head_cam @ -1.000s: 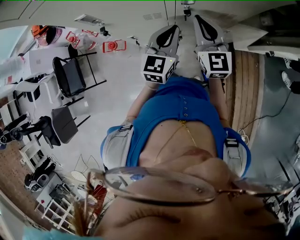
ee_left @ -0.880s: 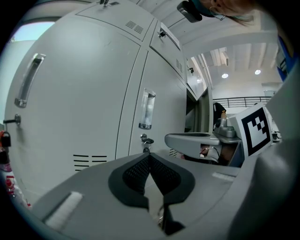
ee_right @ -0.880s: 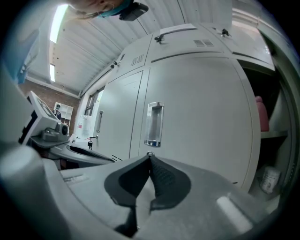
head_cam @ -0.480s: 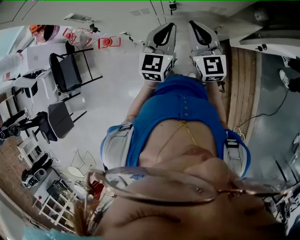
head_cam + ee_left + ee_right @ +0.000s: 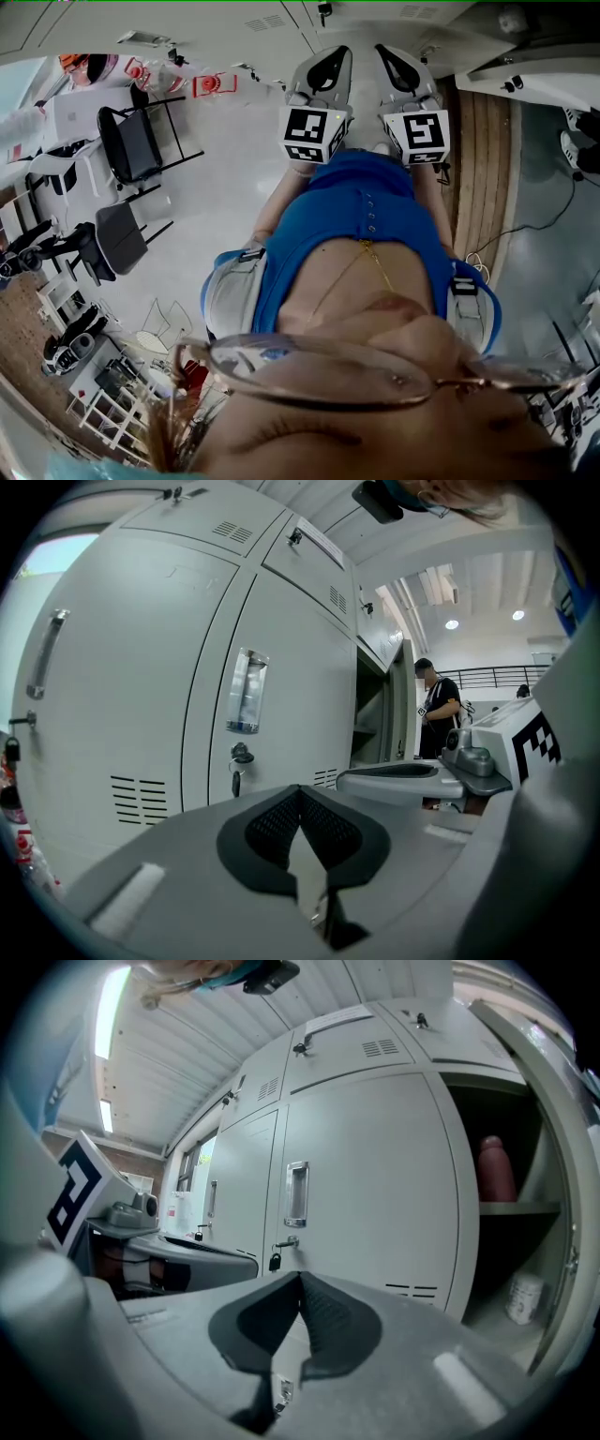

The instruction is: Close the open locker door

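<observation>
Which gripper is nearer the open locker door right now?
Right: the open door stands just right of the right gripper; the left gripper is further left, facing closed lockers.

Right of the closed grey metal door [image 5: 366,1176], a brown rounded object [image 5: 495,1168] stands on the open locker [image 5: 506,1251]'s shelf [image 5: 520,1208].

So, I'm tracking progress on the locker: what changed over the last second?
The right tongs drifted toward the left tongs, and the chairs slid left a bit in the head view. Nothing taken or released. Both tongs stay shut and empty; the locker door is open.
</observation>
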Available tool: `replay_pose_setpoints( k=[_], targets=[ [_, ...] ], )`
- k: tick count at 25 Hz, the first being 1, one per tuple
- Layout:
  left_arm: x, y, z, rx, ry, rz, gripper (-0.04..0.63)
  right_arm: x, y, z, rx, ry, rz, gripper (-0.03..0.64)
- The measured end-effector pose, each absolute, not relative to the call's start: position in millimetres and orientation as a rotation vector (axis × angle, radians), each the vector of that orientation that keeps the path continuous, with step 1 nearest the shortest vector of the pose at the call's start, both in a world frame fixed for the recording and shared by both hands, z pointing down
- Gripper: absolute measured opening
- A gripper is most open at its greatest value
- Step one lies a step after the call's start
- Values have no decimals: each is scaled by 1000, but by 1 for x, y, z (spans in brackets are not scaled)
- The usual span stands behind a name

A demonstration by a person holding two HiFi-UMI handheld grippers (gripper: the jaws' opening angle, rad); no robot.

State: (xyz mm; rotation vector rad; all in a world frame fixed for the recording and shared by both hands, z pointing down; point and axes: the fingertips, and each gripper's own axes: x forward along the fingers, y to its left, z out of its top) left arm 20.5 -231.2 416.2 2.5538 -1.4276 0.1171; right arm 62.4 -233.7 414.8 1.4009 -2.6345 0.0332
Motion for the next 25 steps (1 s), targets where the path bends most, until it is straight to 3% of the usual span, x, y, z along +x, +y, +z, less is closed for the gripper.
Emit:
replay_pose_setpoints(
  k=[25],
  targets=[
    [49, -213, 410, 2582, -1421, 125, -2, 80, -212, 411, 1359, -2658, 38, 2]
  ],
)
